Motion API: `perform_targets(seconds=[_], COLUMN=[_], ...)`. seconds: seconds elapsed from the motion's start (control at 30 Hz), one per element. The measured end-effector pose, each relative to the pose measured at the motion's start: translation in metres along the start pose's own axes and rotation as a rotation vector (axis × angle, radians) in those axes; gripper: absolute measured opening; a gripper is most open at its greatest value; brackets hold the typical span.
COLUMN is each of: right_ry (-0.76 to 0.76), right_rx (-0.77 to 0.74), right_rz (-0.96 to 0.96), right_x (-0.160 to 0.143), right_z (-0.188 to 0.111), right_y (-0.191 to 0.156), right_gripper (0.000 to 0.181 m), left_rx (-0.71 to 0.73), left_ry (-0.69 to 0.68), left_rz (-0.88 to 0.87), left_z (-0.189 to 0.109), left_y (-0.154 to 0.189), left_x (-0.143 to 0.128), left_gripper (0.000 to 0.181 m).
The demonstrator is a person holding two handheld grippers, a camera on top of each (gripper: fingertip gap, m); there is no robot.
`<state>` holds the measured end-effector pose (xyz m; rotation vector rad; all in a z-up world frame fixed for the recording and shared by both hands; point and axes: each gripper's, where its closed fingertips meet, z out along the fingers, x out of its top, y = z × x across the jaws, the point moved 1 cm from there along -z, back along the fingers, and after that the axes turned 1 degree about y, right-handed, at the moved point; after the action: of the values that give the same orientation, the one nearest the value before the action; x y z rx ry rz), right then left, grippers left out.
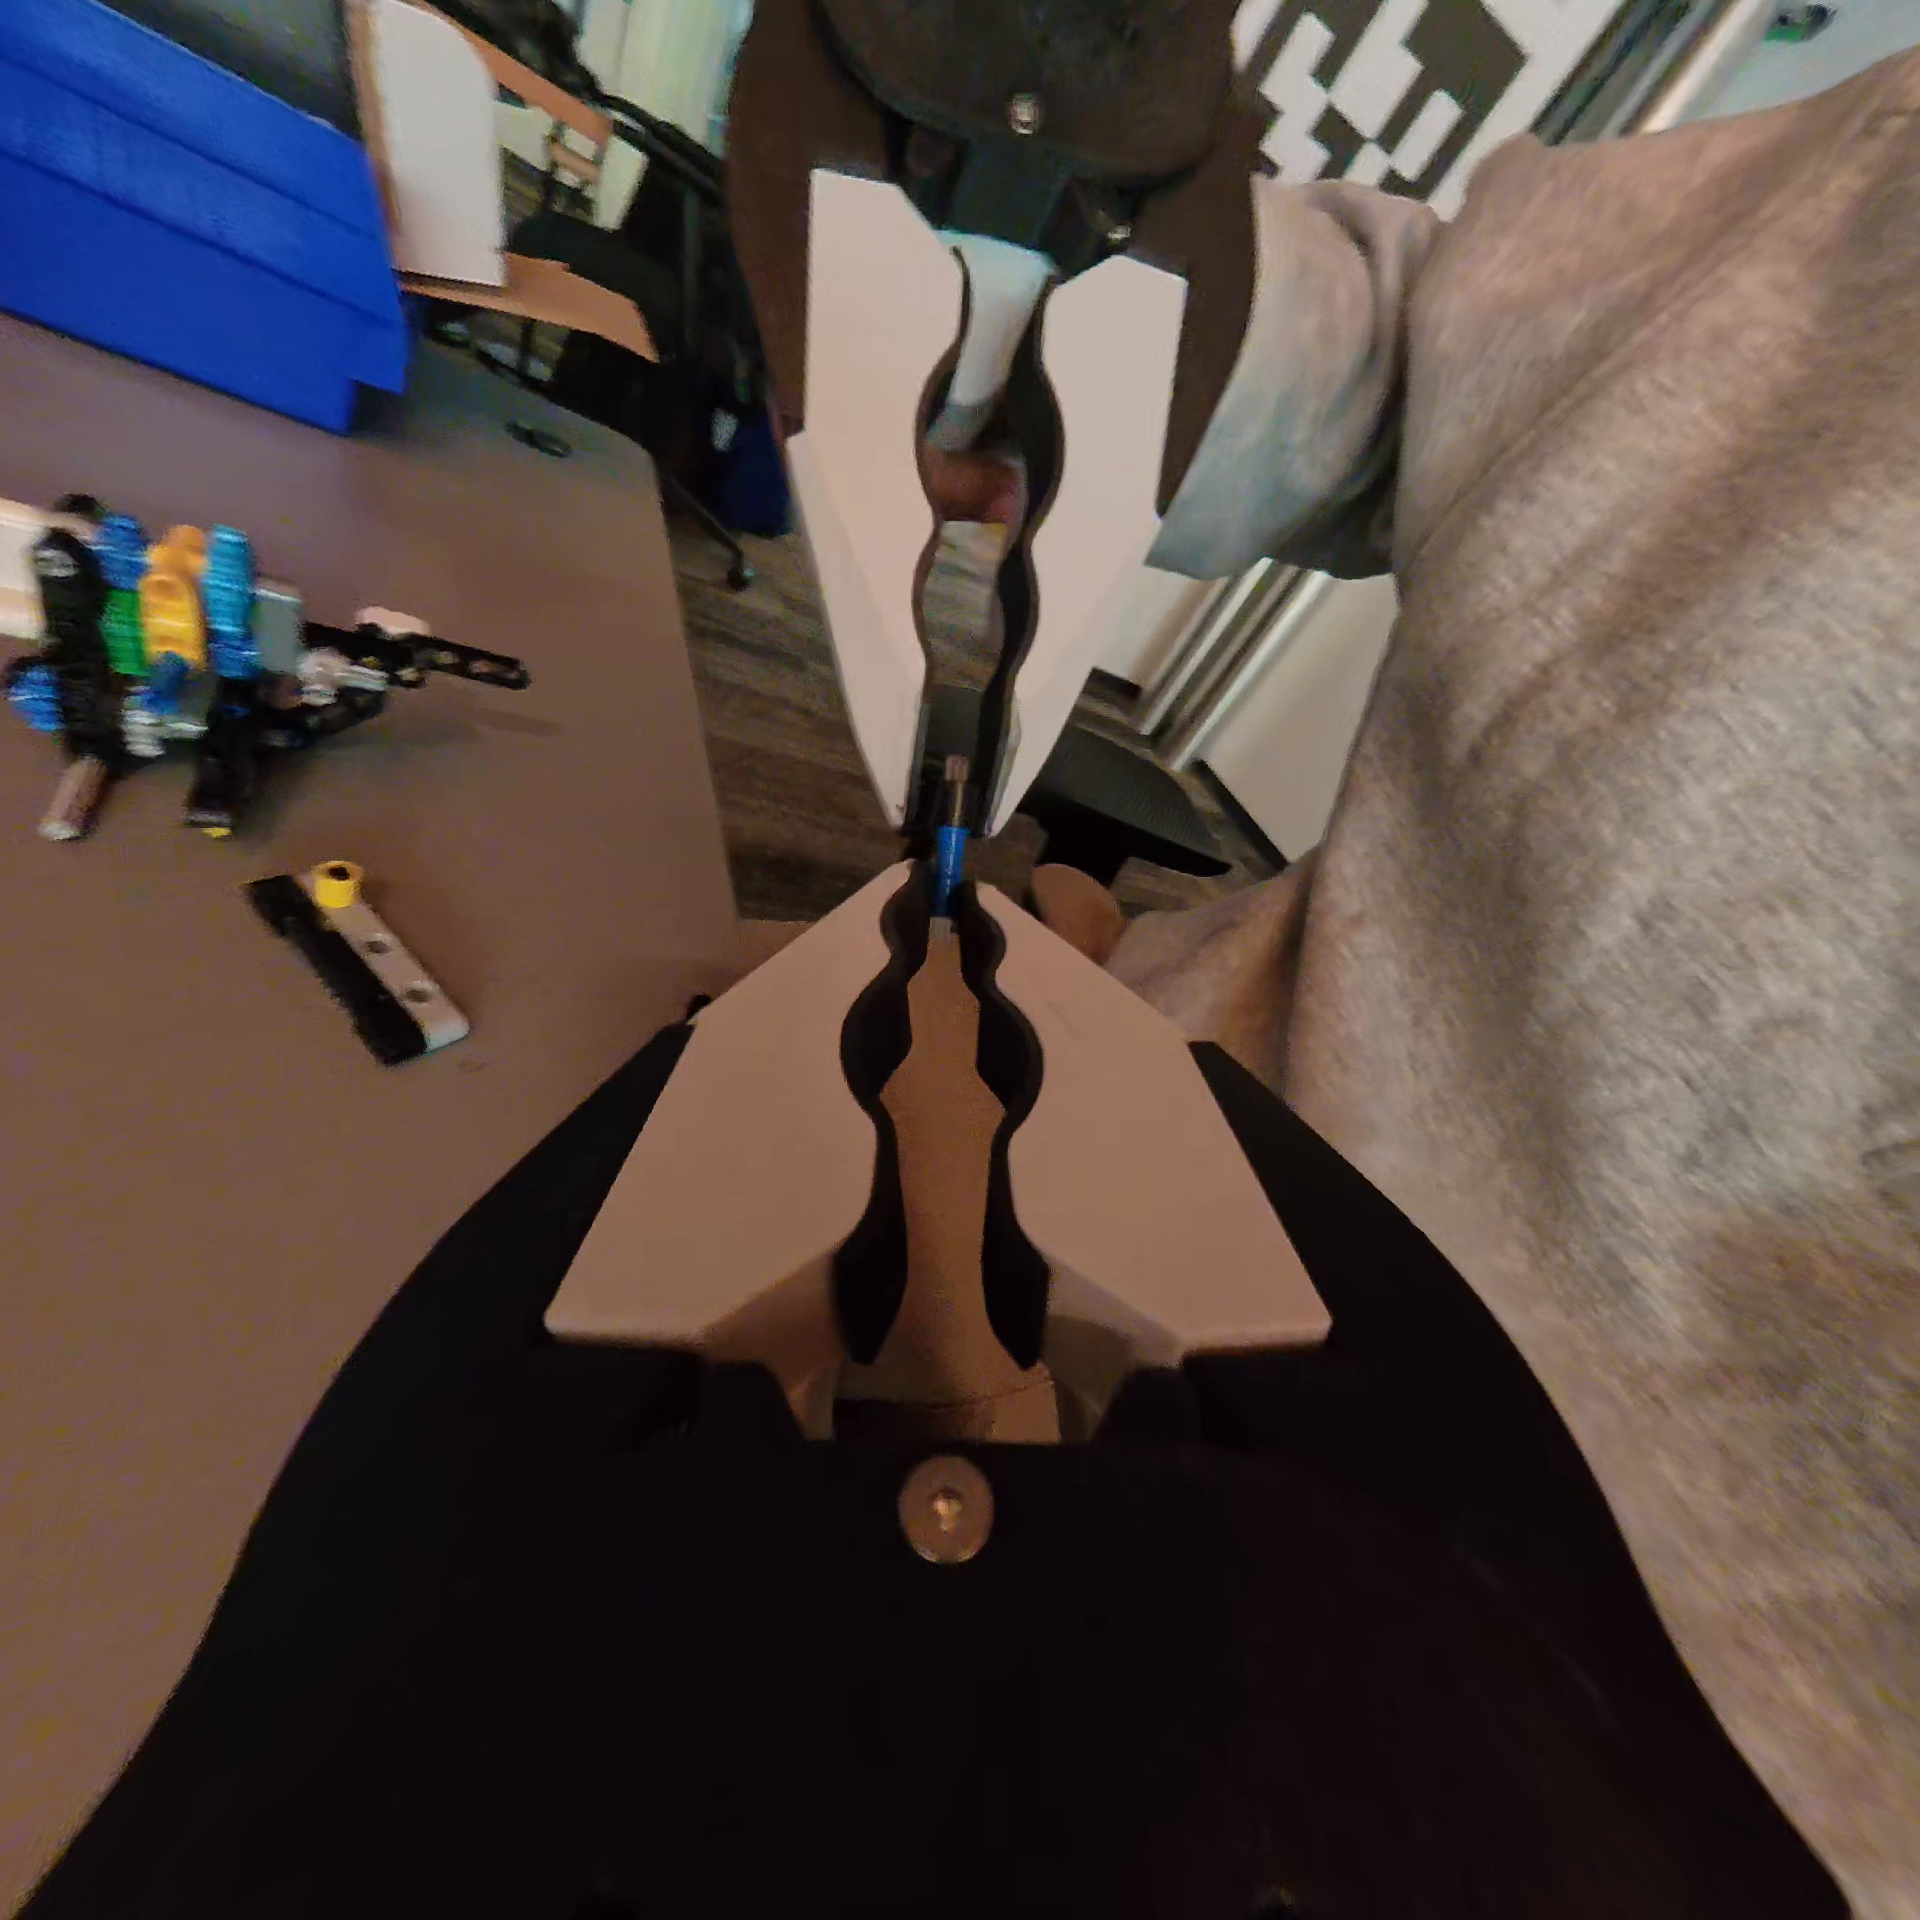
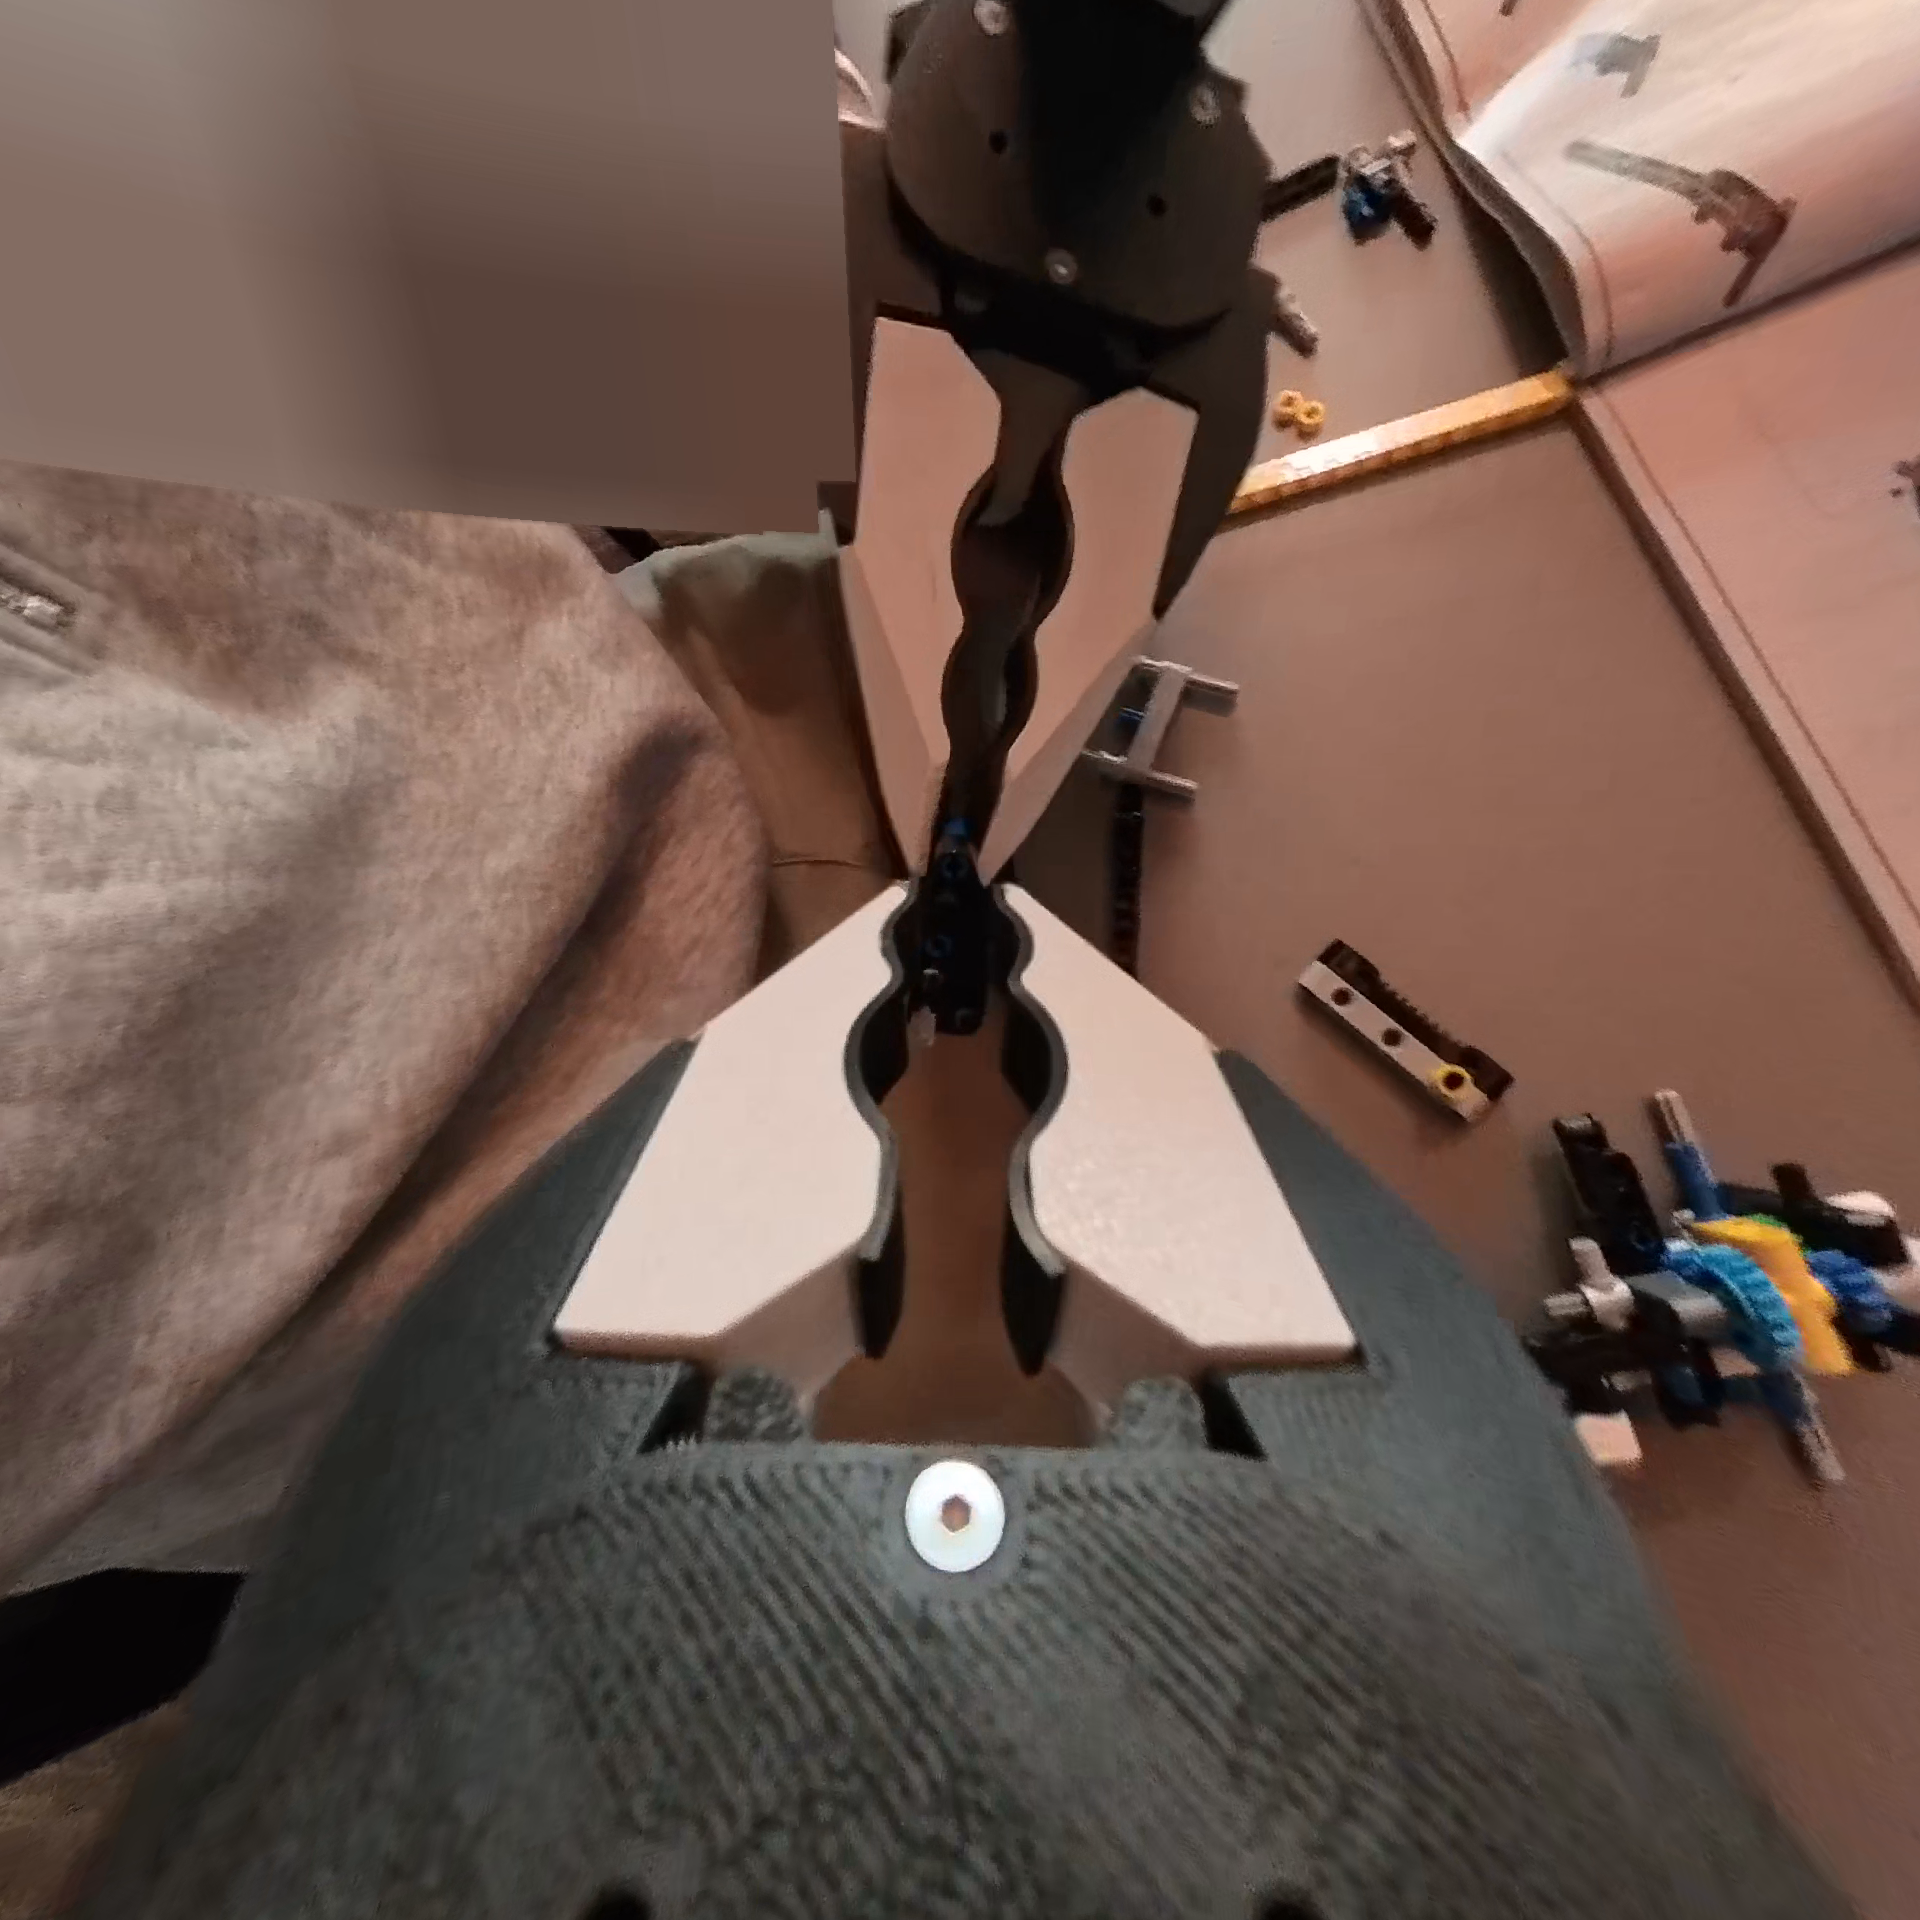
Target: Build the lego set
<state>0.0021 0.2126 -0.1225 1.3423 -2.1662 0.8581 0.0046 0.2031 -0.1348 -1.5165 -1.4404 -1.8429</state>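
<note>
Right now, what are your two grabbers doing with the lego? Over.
Left gripper shut on blue pin. Right gripper shut on black beam, tip to tip with left. Big model waiting on table. Nothing between them.

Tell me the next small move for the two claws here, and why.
Probably push the left claw and its small blue pin straight into the black holed beam gripped by the right claw: the tips meet nose to nose, pin apparently not fully seated.

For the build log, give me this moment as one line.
left gripper: shut on blue pin | right gripper: shut on black beam | tips meeting mid-air | model: on table
</note>
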Motion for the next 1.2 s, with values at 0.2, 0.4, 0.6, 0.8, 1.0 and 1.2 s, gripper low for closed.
perform_targets(seconds=[0.2,0.4,0.6,0.8,1.0,1.2], right_ry=[-0.312,-0.538,-0.656,-0.721,-0.731,-0.713], right_rx=[-0.261,-0.289,-0.252,-0.242,-0.238,-0.273], right_rz=[-0.050,-0.179,-0.249,-0.244,-0.232,-0.151], right_x=[-0.042,-0.056,-0.053,-0.053,-0.057,-0.060], right_z=[0.001,0.022,0.033,0.035,0.038,0.037], right_y=[0.036,0.040,0.041,0.042,0.039,0.032], right_gripper=[0.011,0.010,0.010,0.011,0.011,0.011], left_rx=[0.325,0.449,0.458,0.445,0.431,0.391], left_ry=[-0.223,-0.451,-0.455,-0.449,-0.453,-0.467], left_rz=[0.155,0.195,0.127,0.097,0.085,0.083], left_z=[-0.009,-0.009,-0.014,-0.016,-0.016,-0.012], left_y=[-0.040,-0.055,-0.062,-0.063,-0.062,-0.055], left_x=[-0.023,-0.055,-0.059,-0.059,-0.060,-0.064], left_gripper=[0.042,0.040,0.028,0.012,0.004,0.000])
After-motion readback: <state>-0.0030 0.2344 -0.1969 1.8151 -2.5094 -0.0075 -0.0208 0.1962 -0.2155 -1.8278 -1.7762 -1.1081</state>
